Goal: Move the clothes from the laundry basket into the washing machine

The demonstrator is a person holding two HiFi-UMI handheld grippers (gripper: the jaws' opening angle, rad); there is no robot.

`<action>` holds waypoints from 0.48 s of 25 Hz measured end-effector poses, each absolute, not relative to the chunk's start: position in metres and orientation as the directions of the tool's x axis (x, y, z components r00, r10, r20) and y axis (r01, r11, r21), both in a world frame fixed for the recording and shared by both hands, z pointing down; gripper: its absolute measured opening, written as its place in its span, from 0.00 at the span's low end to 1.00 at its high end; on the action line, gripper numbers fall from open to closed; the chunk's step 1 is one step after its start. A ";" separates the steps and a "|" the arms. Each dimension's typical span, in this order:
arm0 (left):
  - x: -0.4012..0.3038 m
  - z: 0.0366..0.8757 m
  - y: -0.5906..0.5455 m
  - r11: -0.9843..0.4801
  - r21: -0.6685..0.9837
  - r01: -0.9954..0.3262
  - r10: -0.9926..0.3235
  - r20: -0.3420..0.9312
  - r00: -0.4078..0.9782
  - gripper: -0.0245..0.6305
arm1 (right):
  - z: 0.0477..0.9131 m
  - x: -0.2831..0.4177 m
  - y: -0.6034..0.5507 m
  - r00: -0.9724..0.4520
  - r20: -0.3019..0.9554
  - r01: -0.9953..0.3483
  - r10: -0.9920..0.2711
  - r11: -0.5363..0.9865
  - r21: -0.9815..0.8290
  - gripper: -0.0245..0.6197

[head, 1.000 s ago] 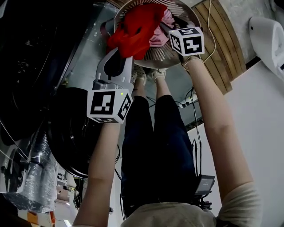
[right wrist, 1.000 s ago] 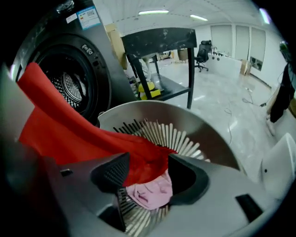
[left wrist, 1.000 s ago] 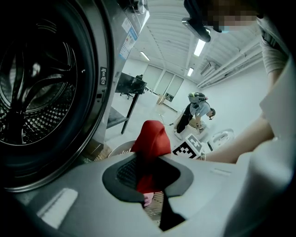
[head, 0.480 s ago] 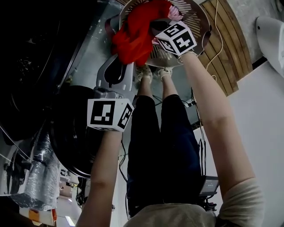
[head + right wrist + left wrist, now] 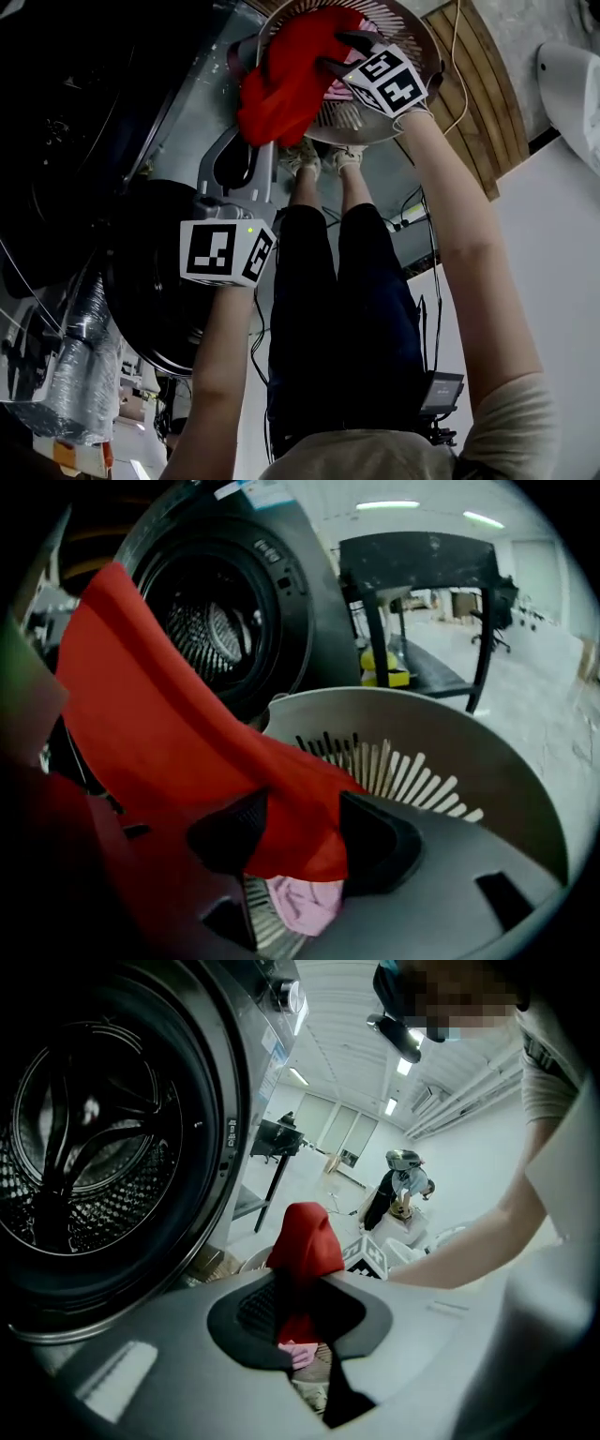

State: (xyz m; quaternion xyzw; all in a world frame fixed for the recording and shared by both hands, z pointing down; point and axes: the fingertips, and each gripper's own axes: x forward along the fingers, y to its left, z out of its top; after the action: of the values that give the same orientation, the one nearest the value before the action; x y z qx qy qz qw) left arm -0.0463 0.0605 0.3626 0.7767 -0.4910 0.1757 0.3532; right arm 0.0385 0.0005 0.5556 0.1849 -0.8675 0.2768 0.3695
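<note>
Bright red garment (image 5: 286, 80) (bunched, deeply folded) drapes over the laundry basket (image 5: 412, 23).

Dim, contrasty head view; fisheye-warped gripper views, dark vignetted corners.

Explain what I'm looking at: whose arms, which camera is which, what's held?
No robot: a person holds a hand-held gripper in each hand. The head view looks down from their head past arms and legs. The other two views ride on those hand-held grippers, looking along the jaws. A basket stands by the open washer, a pink cloth in it. The left hand-held gripper is shut on a red garment held up over the basket. The right hand-held gripper has the same garment between its jaws, which are opening.
</note>
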 end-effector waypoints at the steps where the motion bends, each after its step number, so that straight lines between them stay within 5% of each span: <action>1: -0.048 0.362 0.063 -0.271 0.376 -0.886 -0.635 0.622 0.458 0.12 | 0.561 0.034 0.002 -0.647 0.757 -0.480 -0.096 0.822 -0.307 0.38; 8: -0.051 0.365 0.072 -0.292 0.382 -0.877 -0.610 0.632 0.478 0.12 | 0.578 -0.015 0.024 -0.660 0.743 -0.178 0.110 0.938 -0.297 0.41; 12: -0.057 0.366 0.069 -0.279 0.382 -0.881 -0.620 0.629 0.469 0.12 | 0.580 -0.031 0.038 -0.639 0.745 -0.110 0.191 0.936 -0.334 0.08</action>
State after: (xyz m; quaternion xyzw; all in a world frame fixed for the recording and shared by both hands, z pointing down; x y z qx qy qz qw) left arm -0.0572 0.0687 0.3664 0.7788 -0.4818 0.1822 0.3580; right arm -0.0314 0.0379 0.5804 -0.0230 -0.8877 0.1771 0.4244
